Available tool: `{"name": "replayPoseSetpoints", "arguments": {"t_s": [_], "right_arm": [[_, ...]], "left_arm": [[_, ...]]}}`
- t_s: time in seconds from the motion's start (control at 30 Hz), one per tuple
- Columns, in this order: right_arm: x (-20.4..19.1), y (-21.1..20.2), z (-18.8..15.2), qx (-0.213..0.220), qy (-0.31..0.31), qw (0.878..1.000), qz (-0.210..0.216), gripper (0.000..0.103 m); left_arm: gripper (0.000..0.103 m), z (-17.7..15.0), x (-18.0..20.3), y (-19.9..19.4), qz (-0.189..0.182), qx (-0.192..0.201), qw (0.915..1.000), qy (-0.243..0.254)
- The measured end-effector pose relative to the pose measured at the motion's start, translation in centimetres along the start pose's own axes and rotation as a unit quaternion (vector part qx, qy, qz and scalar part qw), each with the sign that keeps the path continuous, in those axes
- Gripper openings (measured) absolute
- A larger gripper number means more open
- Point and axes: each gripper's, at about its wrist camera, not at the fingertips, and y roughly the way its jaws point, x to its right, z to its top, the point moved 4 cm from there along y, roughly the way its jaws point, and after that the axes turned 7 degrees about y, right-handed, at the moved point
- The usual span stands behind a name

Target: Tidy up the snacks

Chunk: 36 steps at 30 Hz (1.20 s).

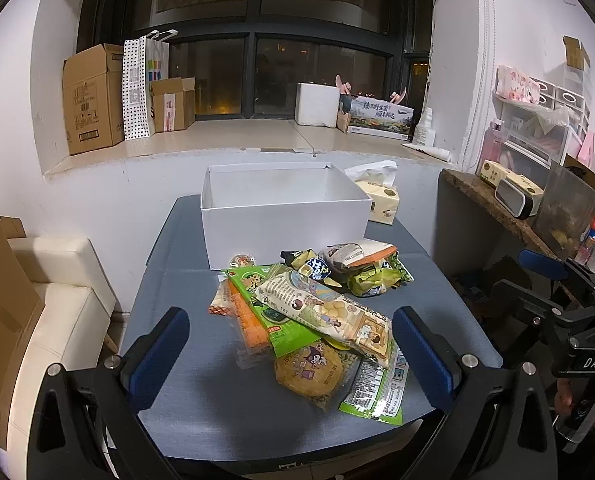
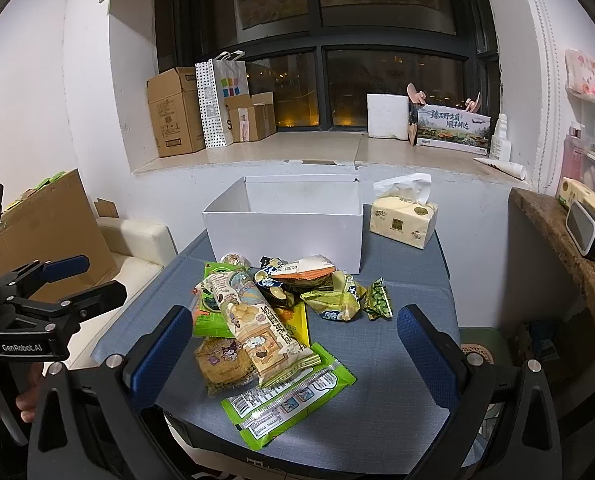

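Note:
A pile of snack packets lies on the blue-grey table, also in the right wrist view. On top lies a long cartoon-printed bag; a round Kuromi cookie pack and a green flat packet lie nearest. Behind stands an open white box, with nothing seen inside. My left gripper is open and empty, above the table's near edge before the pile. My right gripper is open and empty, likewise before the pile.
A tissue pack sits right of the box. A small green packet lies apart at the pile's right. A cream sofa and cardboard stand left; a stone-topped counter stands right. Boxes line the windowsill.

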Motion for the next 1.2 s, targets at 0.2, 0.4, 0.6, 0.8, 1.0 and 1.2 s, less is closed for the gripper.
{"name": "replayPoseSetpoints", "arguments": {"t_s": [0.2, 0.4, 0.6, 0.8, 1.0, 1.2], "right_arm": [[-0.03, -0.05, 0.00, 0.000, -0.001, 1.000, -0.003, 0.103], [-0.09, -0.18, 0.03, 0.001, -0.002, 1.000, -0.001, 0.103], [-0.18, -0.06, -0.01, -0.002, -0.005, 1.000, 0.000, 0.103], [-0.43, 0.01, -0.13, -0.002, -0.008, 1.000, 0.002, 0.103], [-0.45, 0.10, -0.19, -0.003, -0.009, 1.000, 0.002, 0.103], [-0.41, 0.22, -0.24, -0.004, -0.008, 1.000, 0.002, 0.103]], "left_arm": [[0.103, 0.02, -0.04, -0.10, -0.005, 0.002, 1.0000, -0.001], [0.103, 0.13, 0.00, -0.32, -0.005, 0.002, 1.0000, -0.002], [0.103, 0.25, 0.10, -0.49, -0.003, 0.001, 1.0000, -0.001], [0.103, 0.25, 0.13, -0.46, -0.004, 0.000, 1.0000, -0.002], [0.103, 0.24, 0.05, -0.44, -0.005, 0.000, 1.0000, -0.002], [0.103, 0.10, -0.14, -0.33, -0.004, -0.002, 1.0000, -0.003]]}}
